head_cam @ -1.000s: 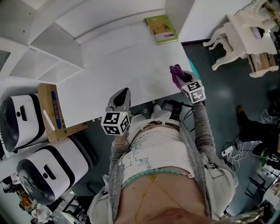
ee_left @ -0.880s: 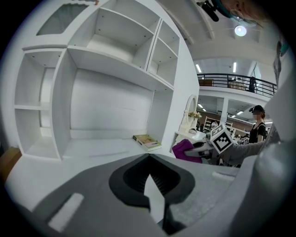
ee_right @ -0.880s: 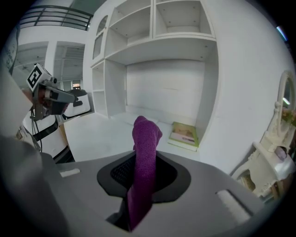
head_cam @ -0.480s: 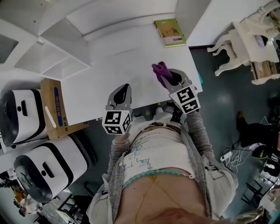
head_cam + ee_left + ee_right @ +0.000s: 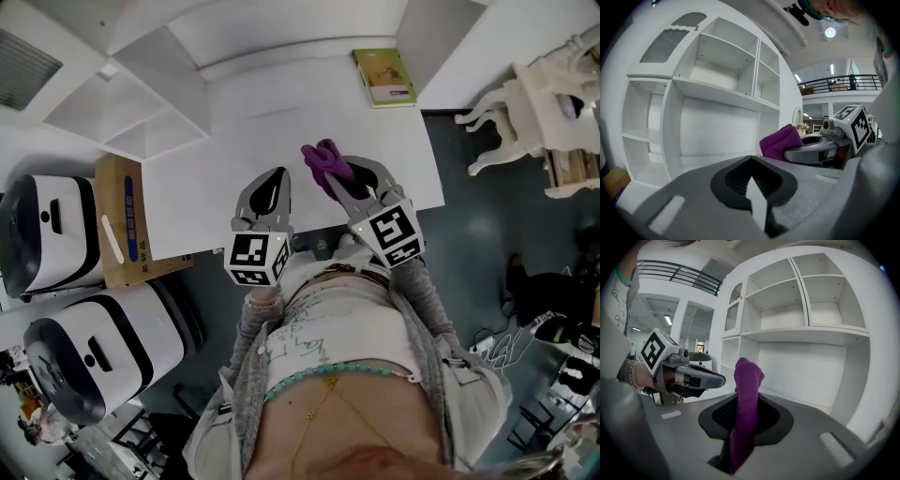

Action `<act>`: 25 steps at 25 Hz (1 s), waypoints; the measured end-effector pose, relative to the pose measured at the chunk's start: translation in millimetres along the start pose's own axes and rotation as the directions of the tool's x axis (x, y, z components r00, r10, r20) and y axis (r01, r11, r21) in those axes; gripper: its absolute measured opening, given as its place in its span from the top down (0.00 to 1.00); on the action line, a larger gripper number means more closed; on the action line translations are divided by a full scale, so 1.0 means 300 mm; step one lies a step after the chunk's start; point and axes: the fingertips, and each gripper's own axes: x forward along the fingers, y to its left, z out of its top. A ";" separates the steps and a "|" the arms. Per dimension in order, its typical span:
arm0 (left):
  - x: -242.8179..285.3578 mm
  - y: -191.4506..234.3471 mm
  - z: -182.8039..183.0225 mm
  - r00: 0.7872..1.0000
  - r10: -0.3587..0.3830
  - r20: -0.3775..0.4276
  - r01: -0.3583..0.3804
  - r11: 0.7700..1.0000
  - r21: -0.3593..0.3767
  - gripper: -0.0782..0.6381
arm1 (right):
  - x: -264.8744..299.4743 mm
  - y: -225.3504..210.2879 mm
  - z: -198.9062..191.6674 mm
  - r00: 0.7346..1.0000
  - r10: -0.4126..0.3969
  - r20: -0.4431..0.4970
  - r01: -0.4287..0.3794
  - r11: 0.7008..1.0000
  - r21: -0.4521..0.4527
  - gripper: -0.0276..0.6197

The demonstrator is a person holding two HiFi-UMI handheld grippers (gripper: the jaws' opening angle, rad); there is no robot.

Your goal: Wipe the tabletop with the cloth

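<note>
Right hand-held gripper [image 5: 349, 187] is clamped on the purple fuzzy cloth [image 5: 323, 159]. The cloth stands out past the jaw tips, its long axis in line with the jaws, over the white counter [image 5: 281, 103] near the front edge; contact with the surface unclear. Left hand-held gripper [image 5: 267, 192] is just beside, jaws together, empty. Judgement: the right does the wiping, and the counter lies below and ahead of the cloth.

cloth [image 5: 323, 160]: purple, bunched, upright | clamped in right tool [image 5: 339, 180] | over white tabletop [image 5: 272, 117]
</note>
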 end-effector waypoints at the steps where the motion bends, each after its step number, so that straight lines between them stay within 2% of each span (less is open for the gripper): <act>1: -0.003 0.001 0.005 1.000 0.001 0.003 -0.001 1.000 0.001 0.89 | 0.001 0.010 0.012 1.000 0.002 0.007 -0.002 1.000 0.001 0.82; 7: -0.011 -0.015 0.011 1.000 -0.018 0.001 0.018 1.000 0.018 0.89 | 0.001 0.036 0.045 1.000 0.004 0.016 -0.004 1.000 0.004 0.82; 25: 0.008 -0.077 0.014 0.999 -0.051 -0.001 0.051 0.998 0.020 0.89 | -0.045 0.003 0.018 0.999 -0.036 -0.001 0.036 0.999 0.014 0.82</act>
